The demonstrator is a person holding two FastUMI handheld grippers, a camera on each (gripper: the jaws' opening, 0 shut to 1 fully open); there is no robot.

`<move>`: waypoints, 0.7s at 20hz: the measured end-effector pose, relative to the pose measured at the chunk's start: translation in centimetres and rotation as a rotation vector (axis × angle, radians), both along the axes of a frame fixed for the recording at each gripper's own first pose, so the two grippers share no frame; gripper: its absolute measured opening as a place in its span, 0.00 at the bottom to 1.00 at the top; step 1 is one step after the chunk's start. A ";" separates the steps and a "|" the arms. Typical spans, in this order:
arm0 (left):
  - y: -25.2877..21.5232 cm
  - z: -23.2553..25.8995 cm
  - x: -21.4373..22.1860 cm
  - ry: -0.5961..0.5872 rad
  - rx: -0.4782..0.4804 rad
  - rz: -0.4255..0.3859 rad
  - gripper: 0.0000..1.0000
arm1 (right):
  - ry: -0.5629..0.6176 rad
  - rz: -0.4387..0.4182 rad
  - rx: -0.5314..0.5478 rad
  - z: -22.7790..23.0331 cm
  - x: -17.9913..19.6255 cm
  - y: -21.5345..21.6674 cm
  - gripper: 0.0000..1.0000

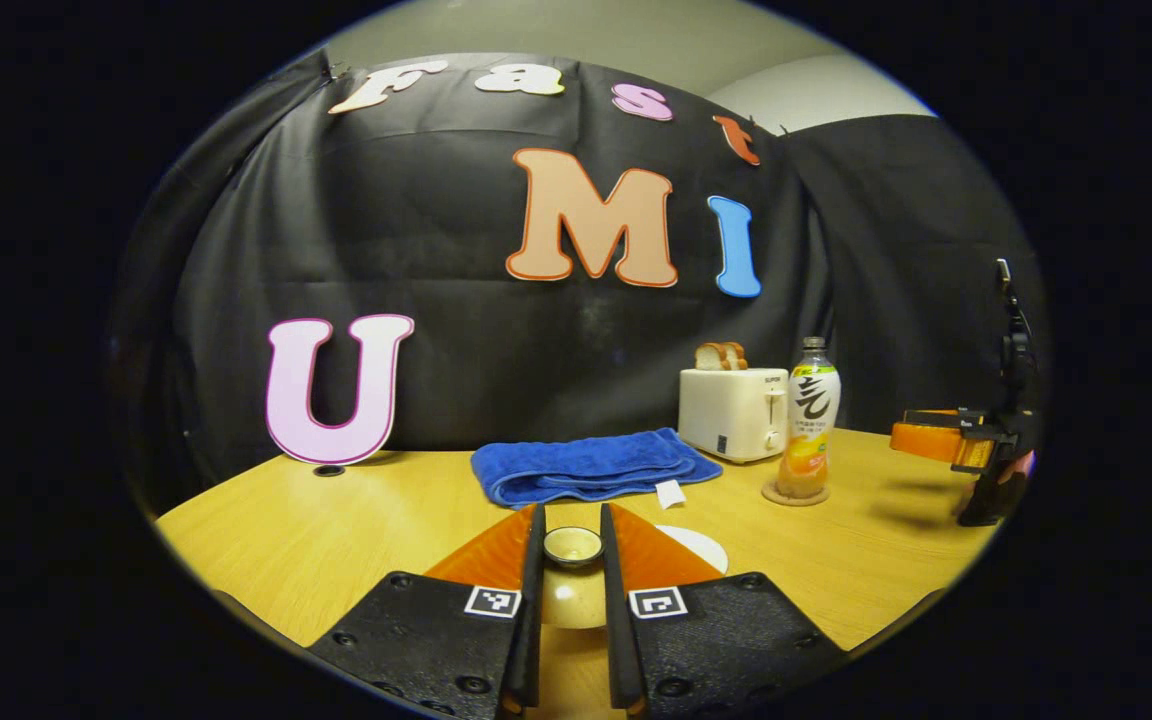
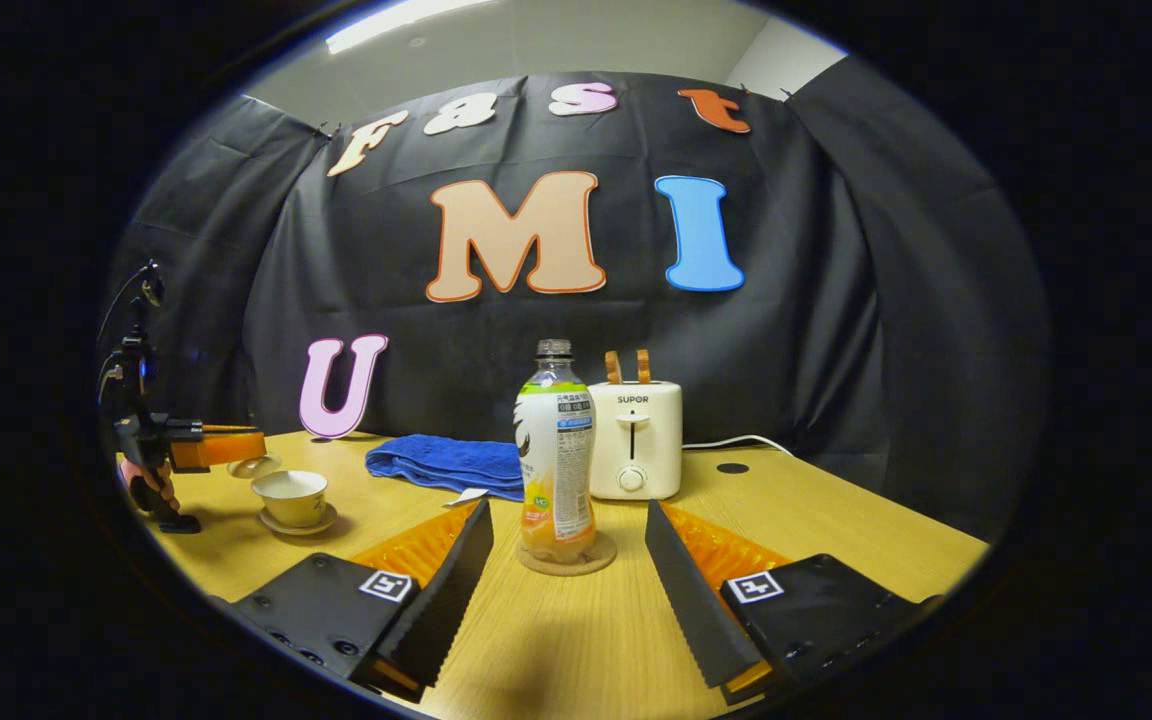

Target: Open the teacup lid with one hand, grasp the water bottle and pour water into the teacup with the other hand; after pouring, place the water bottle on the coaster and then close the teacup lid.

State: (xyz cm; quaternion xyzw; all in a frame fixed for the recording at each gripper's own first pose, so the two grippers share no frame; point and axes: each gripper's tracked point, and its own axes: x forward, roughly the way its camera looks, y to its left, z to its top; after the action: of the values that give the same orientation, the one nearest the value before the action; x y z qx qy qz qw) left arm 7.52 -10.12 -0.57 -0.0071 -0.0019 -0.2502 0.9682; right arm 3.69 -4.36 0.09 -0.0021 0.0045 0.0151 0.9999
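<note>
Left tool (image 1: 572, 545) pinches the teacup lid (image 1: 573, 546) knob; right tool (image 2: 568, 545), wide open and empty, faces the water bottle (image 2: 556, 450): lower lid squarely onto teacup (image 2: 292, 496).

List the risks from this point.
The left gripper holds the lid by its small knob above the open teacup; a slip could drop it onto the cup. The bottle has no cap and stands on a small coaster between the right gripper fingers; a nudge could spill it.

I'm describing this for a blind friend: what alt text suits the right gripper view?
An open right gripper faces a water bottle standing on a coaster on a wooden table. Behind stand a toaster and blue towel; far left, the left gripper holds a lid above a teacup.
</note>
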 end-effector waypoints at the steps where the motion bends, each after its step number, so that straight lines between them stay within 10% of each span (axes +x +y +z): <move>1: -0.6 0.1 0.0 -0.002 -0.001 -0.024 0.25 | 0.001 0.000 0.001 0.0 0.0 0.0 0.94; 14: -4.5 -0.4 0.2 0.022 0.034 -0.179 0.25 | 0.002 0.014 0.002 0.0 0.0 0.3 0.94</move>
State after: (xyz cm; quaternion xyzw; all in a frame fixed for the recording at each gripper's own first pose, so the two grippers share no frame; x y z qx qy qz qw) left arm 7.70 -14.62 -0.99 0.0064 0.0137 -0.3358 0.9418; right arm 3.70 -4.10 0.06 -0.0009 0.0053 0.0222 0.9997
